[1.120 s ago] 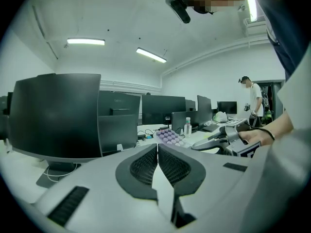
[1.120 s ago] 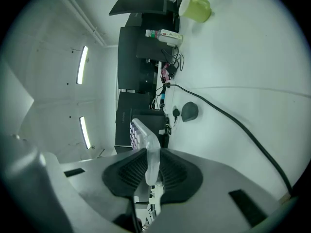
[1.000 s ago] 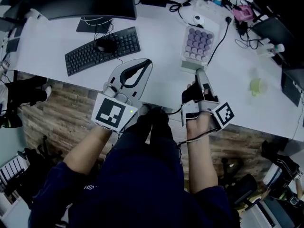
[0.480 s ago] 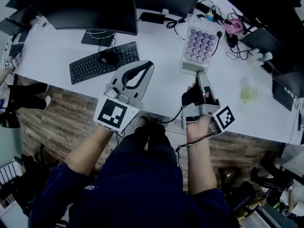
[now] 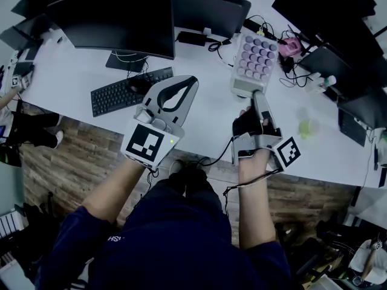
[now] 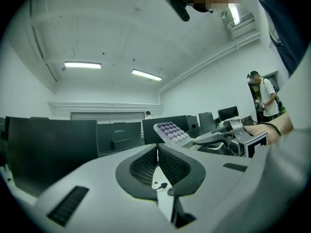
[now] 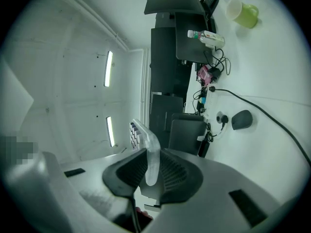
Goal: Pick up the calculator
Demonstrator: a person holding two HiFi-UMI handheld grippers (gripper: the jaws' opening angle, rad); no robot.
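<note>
A white calculator (image 5: 255,65) with round purple keys hangs above the white desk (image 5: 205,116), held by its near edge. My right gripper (image 5: 254,95) is shut on that edge. In the right gripper view the calculator (image 7: 148,152) shows edge-on, pinched between the two dark pads of the right gripper (image 7: 151,168). My left gripper (image 5: 192,81) floats to the left of it, above the desk, shut with nothing between its fingertips. In the left gripper view the left gripper (image 6: 156,148) has its pads touching, and the calculator (image 6: 171,131) shows beyond them to the right.
A black keyboard (image 5: 130,90) with a dark mouse (image 5: 140,84) lies left of the left gripper. Dark monitors (image 5: 115,17) line the back of the desk. A green mug (image 5: 306,127) stands at the right, cables and small items (image 5: 290,47) behind the calculator. The desk's front edge runs under both hands.
Both grippers have risen, and the calculator has gone up with the right one, farther above the desk. Neither gripper's jaws have changed.
</note>
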